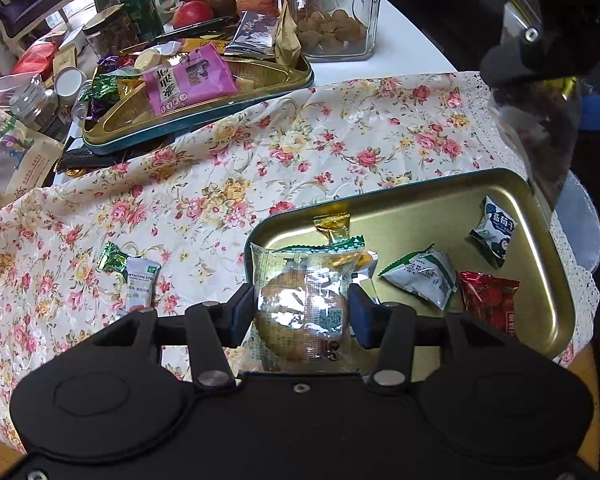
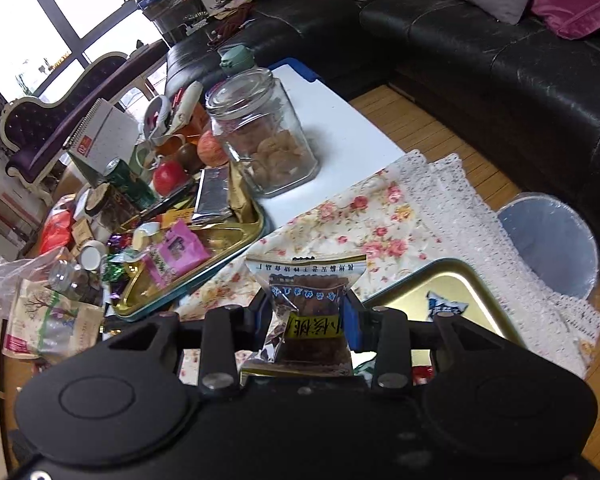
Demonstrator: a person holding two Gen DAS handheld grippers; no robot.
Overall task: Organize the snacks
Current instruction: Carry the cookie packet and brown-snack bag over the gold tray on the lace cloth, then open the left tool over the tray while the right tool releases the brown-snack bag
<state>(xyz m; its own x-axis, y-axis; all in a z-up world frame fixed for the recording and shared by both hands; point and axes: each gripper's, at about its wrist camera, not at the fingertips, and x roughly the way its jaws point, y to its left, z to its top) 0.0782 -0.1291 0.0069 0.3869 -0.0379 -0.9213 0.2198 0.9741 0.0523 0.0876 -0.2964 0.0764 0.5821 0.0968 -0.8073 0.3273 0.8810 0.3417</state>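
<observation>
- The left gripper (image 1: 302, 312) holds a clear cake pack (image 1: 302, 300) tight between its blue pads. Inside is a round, golden cake. The shiny wrap has a green zigzag top.
- The pack hangs over the left edge of a gold metal tray (image 1: 420, 208) with round corners.
- In the tray lie a grey and green pouch (image 1: 424, 280), a crinkly red pack (image 1: 490, 300), a white and blue pouch (image 1: 494, 232) with Chinese writing, and a gold candy (image 1: 332, 226).
- The right gripper (image 2: 306, 320) pinches a clear bag (image 2: 308, 308) of dark brown bits. It has a yellow label with black Chinese letters. It hangs over the cloth near the tray's far left corner.
- A soft flowery cloth (image 1: 220, 168) with a lace edge covers the near end of the bench.
- On the cloth, left of the tray, lies a white stick pack (image 1: 140, 286) that reads "WTHORN ST".
- Farther back sit a second tray (image 1: 196, 120) full of snacks, with a pink pack (image 1: 188, 80), and a glass jar (image 2: 264, 136) of brown lumps.
</observation>
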